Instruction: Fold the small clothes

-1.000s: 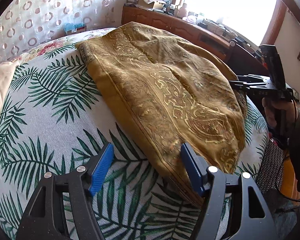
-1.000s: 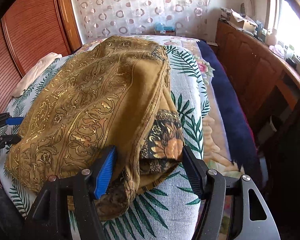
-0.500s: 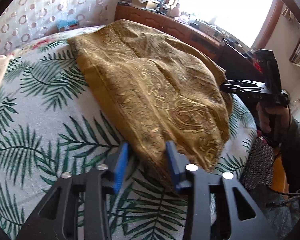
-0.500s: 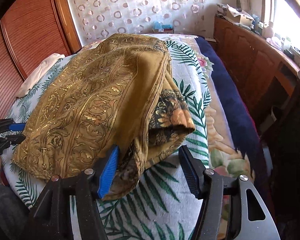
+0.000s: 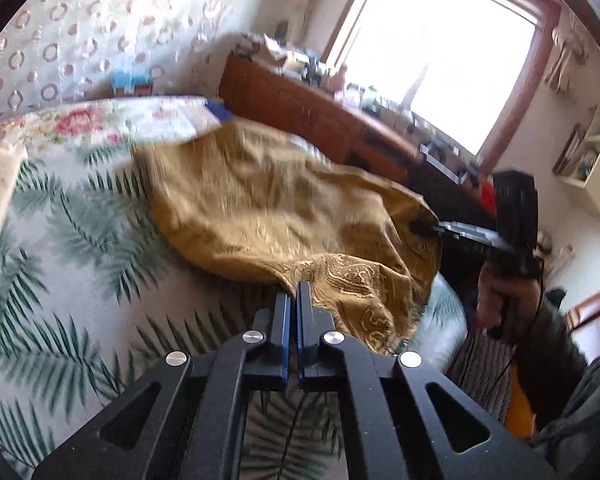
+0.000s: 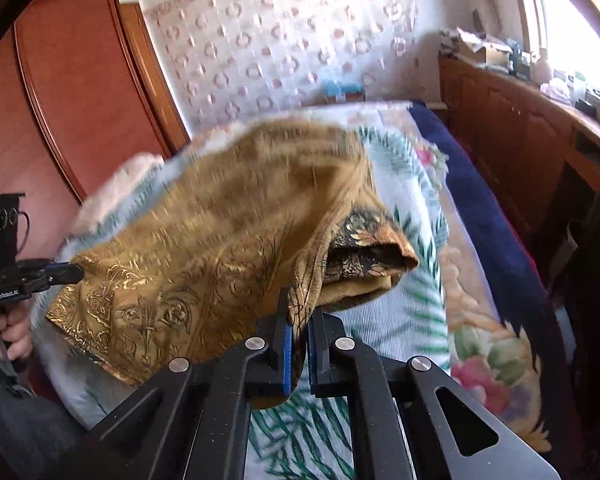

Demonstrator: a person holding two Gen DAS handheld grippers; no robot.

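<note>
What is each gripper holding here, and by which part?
Both hold the gold cloth at its near edge: the left gripper pinches one near corner, the right gripper the other.

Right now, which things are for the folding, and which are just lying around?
For the folding:
gold patterned cloth
left hand-held gripper
right hand-held gripper

Just lying around:
palm-leaf bedspread
wooden dresser
blue blanket

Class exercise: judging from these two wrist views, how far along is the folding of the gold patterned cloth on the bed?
Done: left gripper and right gripper are each shut on a near corner of the gold cloth. In hand: that near edge is raised off the leaf-print bedspread. Left: carrying it over, laying it down and smoothing the fold.
</note>
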